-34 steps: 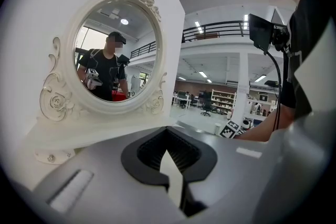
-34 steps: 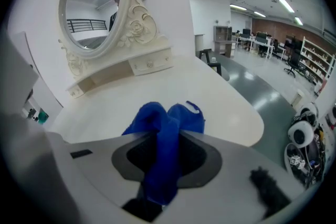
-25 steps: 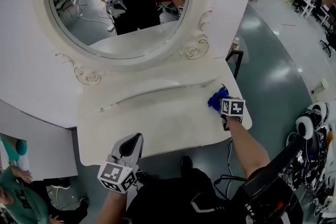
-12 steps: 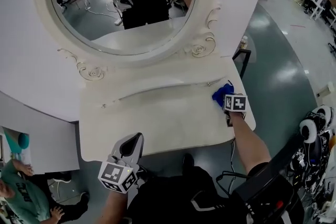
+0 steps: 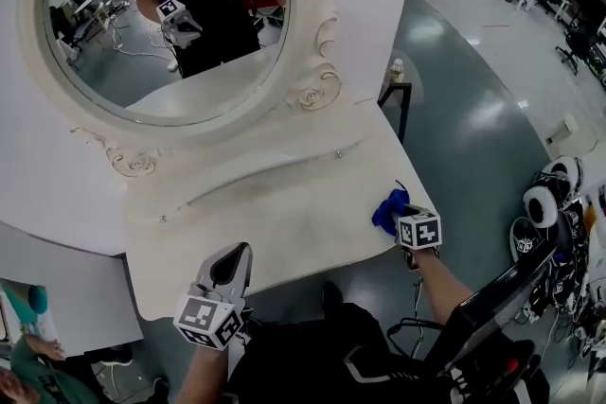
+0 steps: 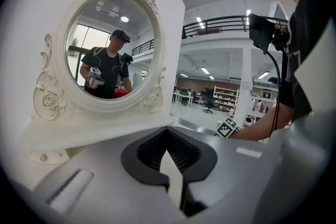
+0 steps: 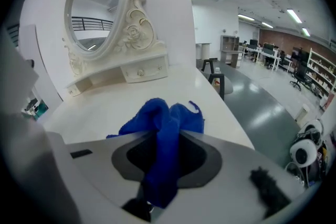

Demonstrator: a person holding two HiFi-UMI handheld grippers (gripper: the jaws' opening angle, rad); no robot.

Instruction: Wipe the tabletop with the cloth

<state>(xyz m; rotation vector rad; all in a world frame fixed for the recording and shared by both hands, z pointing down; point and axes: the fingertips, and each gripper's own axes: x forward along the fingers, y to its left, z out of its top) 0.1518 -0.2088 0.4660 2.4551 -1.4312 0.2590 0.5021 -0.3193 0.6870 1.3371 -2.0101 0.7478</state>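
Cloth (image 5: pixel 388 206) nearer tabletop (image 5: pixel 284 222) front edge, upright in right tool (image 5: pixel 398 218)

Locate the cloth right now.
In the head view the blue cloth is at the right, near the front right corner of the tabletop. It is clamped in the right gripper.

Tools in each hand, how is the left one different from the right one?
The right tool grips the blue cloth; the left tool is shut and holds nothing. The right tool sits at the tabletop's right edge; the left tool is by its front edge. Both carry a marker cube.
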